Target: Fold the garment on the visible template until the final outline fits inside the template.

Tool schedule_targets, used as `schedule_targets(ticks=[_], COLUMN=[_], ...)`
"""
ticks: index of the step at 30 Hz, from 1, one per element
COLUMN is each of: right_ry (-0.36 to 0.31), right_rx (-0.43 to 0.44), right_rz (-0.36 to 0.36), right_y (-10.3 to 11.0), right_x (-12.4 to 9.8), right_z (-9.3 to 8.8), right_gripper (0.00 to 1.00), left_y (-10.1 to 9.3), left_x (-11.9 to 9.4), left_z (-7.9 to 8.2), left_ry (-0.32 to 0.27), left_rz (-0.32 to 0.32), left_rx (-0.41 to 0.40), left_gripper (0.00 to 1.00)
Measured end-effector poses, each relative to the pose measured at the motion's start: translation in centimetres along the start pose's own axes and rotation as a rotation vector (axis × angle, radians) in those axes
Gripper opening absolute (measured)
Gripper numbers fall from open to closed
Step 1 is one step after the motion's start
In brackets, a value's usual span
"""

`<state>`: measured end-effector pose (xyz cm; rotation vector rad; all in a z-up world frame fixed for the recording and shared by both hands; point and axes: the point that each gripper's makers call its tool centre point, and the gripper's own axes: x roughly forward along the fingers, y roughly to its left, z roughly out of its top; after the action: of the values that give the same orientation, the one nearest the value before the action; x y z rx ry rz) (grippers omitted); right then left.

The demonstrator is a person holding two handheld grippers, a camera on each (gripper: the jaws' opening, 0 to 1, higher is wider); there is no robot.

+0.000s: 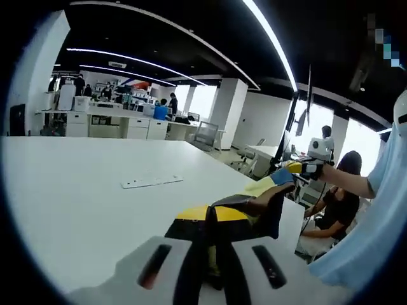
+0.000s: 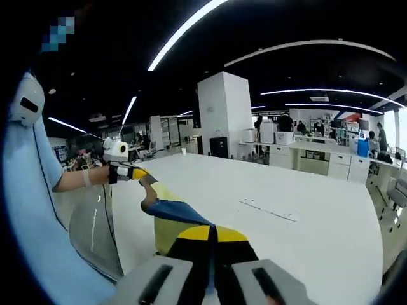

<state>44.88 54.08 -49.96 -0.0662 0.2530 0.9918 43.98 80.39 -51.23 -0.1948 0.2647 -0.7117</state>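
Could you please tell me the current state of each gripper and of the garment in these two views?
left gripper: shut on the garment, holding one end.
right gripper: shut on the garment, holding the other end.
garment: lifted and stretched between the two grippers above the white table, not yet folded flat.

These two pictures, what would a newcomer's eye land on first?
Probably the colourful garment, yellow, blue and black, stretched in the air between two hand-held grippers above a big white table. The right gripper pinches one end close up, and the left gripper grips the far end, beside a light blue sleeve.
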Motion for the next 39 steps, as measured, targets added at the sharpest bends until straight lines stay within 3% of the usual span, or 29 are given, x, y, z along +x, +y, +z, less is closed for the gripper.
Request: schedule_targets(ticks=[9, 13, 15, 17, 20, 23, 26, 28, 37, 39], right_ry=[-0.124, -0.212, -0.237, -0.198, -0.094, -0.045, 0.057, 0.076, 0.127, 0.169], right_rx=[-0.058, -0.054, -0.026, -0.024, 0.064, 0.109, 0.141, 0.152, 0.249, 0.311], right_rz=[0.022, 0.035, 0.044, 0.022, 0.003, -0.001, -0.035, -0.037, -0.052, -0.066], right_y=[1.6, 1.0, 0.3, -1.5, -4.3, -5.4, -7.6, -8.7, -13.5, -15.1], right_x=[-1.3, -2.2, -2.3, -1.3, 1.5, 3.7, 6.3, 7.6, 11.5, 12.8], right_z=[5.6, 8.3, 8.7, 7.4, 3.0, 0.4, -3.2, -4.3, -6.4, -8.0], right_gripper=[0.0, 0.0, 0.0, 0.0, 0.0, 0.0, 0.0, 0.0, 0.0, 0.0], left_y=[-1.8, -2.8, -2.6, -1.3, 2.0, 5.0, 7.8, 9.2, 13.8, 15.0], left_x=[-2.2, -2.9, -2.7, -1.8, 0.7, 3.3, 6.0, 7.4, 12.8, 14.0], left_z=[6.0, 9.0, 9.9, 8.7, 5.2, 1.9, -0.5, -1.4, -3.1, -4.1], left_ry=[-0.072, -0.123, -0.154, -0.102, 0.005, 0.085, 0.132, 0.162, 0.19, 0.197], left_rz=[-0.024, -0.039, -0.059, -0.051, -0.01, 0.01, 0.023, 0.039, 0.038, 0.045], left_rx=[0.094, 0.159, 0.146, 0.077, 0.018, -0.036, -0.104, -0.104, -0.139, -0.158], left_gripper=[0.0, 0.0, 0.0, 0.0, 0.0, 0.0, 0.0, 0.0, 0.0, 0.0])
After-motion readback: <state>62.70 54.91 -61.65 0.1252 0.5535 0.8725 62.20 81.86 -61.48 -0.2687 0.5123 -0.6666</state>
